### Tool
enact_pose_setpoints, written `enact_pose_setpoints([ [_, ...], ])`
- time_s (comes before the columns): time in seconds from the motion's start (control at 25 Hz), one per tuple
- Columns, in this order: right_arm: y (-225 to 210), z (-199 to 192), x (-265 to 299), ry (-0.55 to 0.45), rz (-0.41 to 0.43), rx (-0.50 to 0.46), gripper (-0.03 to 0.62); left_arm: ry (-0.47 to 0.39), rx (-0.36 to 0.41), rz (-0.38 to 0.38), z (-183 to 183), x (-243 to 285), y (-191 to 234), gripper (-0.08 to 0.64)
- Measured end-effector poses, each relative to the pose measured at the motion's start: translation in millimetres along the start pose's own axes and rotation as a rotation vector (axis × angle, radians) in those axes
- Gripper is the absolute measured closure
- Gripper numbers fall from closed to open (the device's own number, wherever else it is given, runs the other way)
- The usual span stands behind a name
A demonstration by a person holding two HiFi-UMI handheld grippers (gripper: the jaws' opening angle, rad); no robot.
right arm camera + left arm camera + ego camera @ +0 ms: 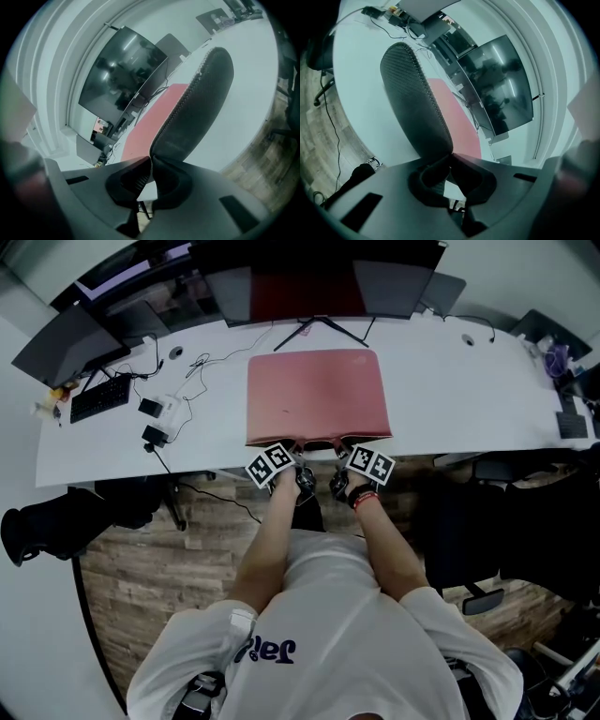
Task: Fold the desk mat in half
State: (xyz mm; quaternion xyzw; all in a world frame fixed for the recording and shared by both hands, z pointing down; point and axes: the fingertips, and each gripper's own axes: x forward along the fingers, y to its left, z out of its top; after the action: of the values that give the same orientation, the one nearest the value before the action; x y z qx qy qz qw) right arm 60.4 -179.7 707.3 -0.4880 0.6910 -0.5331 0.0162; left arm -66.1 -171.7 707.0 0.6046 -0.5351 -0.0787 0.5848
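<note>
Pink desk mat (317, 395) on the white desk (459, 395) before the monitor (309, 282), left gripper (301, 450) and right gripper (339, 450) each clamped tight on its near edge, dark underside (412, 108) curling upward

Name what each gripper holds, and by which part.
Both hold the desk mat by its near edge: left gripper left of the middle, right gripper right of it.

Head view overhead; gripper views close, sharing desk mat (464, 126) (probably monitor (501, 84) too).
</note>
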Motion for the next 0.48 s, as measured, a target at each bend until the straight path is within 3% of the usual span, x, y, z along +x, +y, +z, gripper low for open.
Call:
enact_pose_setpoints([
  [0.48, 11, 27, 17, -0.031, 0.016, 0.057, 0.563, -0.006, -0.006, -0.007, 23, 21, -10, 0.529],
])
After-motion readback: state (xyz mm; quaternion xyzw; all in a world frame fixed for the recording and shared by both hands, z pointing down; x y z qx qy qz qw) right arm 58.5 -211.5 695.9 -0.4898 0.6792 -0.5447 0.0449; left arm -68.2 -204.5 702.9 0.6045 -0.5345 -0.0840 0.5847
